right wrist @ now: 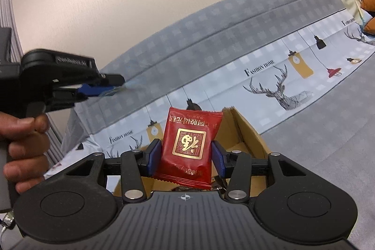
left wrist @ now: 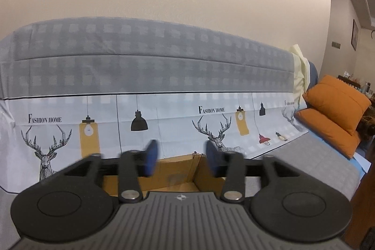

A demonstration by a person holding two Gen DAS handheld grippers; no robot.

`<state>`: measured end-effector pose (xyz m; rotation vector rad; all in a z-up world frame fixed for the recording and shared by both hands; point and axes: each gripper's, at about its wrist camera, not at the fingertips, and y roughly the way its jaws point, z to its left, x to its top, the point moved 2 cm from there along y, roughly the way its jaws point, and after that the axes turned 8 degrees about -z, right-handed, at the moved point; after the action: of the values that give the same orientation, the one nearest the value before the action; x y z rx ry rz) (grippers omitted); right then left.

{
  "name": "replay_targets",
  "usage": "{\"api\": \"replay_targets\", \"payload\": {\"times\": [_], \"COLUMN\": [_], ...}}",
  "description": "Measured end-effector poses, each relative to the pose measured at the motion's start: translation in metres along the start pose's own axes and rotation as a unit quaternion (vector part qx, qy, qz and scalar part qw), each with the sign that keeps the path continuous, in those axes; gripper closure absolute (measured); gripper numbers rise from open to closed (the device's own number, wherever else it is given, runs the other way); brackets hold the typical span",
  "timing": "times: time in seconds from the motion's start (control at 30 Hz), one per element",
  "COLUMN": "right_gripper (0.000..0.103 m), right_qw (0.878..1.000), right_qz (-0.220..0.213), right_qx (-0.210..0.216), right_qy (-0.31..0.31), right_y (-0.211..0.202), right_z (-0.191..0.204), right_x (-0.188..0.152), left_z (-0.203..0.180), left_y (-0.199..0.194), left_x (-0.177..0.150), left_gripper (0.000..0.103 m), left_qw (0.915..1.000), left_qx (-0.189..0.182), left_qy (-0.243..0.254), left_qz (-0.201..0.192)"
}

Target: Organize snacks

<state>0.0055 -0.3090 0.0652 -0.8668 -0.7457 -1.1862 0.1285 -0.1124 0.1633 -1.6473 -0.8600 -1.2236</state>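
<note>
Right wrist view, nearest: the right hand-held gripper (right wrist: 185,157) has a red snack packet (right wrist: 187,151) standing upright between its blue pads (right wrist: 152,157). The pads flank the packet's sides; whether they press on it or merely stand beside it cannot be told. The packet hangs over the open cardboard box (right wrist: 243,132), with darker wrappers just visible below its lower edge. At left, a person's hand (right wrist: 25,149) carries the left hand-held gripper (right wrist: 117,86), raised and seen side-on, near the sofa back (right wrist: 211,27).

Left wrist view: the left hand-held gripper (left wrist: 179,157) has its jaws apart with nothing between them; the box (left wrist: 178,170) lies beneath.

Risk: if the right grip is loose, the slick packet could slide out and fall askew, or land on the box rim and tip outside onto the sofa seat (right wrist: 328,121).

Only the right view shows the packet and the person's hand; only the left view shows the orange cushions (left wrist: 335,109) fully and the empty jaw gap head-on.
</note>
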Motion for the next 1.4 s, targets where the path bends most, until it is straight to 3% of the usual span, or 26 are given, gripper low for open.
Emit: {"api": "replay_targets", "payload": {"times": [0.1, 0.2, 0.33, 0.53, 0.63, 0.7, 0.8, 0.9, 1.03, 1.4], "right_gripper": [0.022, 0.01, 0.005, 0.0, 0.0, 0.0, 0.0, 0.0, 0.0, 0.0], "right_qw": [1.0, 1.0, 1.0, 0.997, 0.996, 0.994, 0.989, 0.986, 0.981, 0.976], "right_qz": [0.003, 0.008, 0.022, 0.05, 0.062, 0.081, 0.112, 0.126, 0.133, 0.159], "right_qx": [-0.007, -0.01, -0.018, -0.03, -0.04, -0.052, -0.079, -0.099, -0.123, -0.122], "right_qy": [-0.005, -0.002, -0.002, -0.043, -0.057, -0.05, -0.045, -0.053, -0.075, -0.085], "right_y": [0.0, -0.003, -0.003, -0.01, -0.017, -0.021, -0.029, -0.04, -0.054, -0.049], "right_z": [0.001, 0.0, 0.001, 0.012, 0.017, 0.017, 0.018, 0.02, 0.023, 0.022], "right_x": [-0.001, -0.001, -0.002, -0.006, -0.008, -0.01, -0.013, -0.016, -0.019, -0.026], "left_z": [0.007, 0.018, 0.042, 0.065, 0.071, 0.075, 0.073, 0.066, 0.053, 0.032], "left_y": [-0.025, -0.05, -0.085, -0.114, -0.117, -0.117, -0.118, -0.118, -0.119, -0.112], "left_x": [-0.014, -0.034, -0.064, -0.089, -0.096, -0.102, -0.109, -0.116, -0.123, -0.14], "left_gripper": [0.029, 0.023, 0.019, 0.017, 0.014, 0.007, 0.007, 0.0, 0.0, 0.0], "left_qw": [1.0, 0.9996, 0.9963, 0.9839, 0.9769, 0.9733, 0.97, 0.969, 0.9686, 0.9656], "left_qx": [-0.003, 0.011, 0.063, 0.153, 0.173, 0.174, 0.175, 0.165, 0.156, 0.14], "left_qy": [-0.001, -0.008, -0.029, -0.029, -0.036, -0.05, -0.054, -0.049, -0.043, -0.034], "left_qz": [0.006, 0.026, 0.051, 0.088, 0.121, 0.141, 0.16, 0.177, 0.189, 0.217]}}
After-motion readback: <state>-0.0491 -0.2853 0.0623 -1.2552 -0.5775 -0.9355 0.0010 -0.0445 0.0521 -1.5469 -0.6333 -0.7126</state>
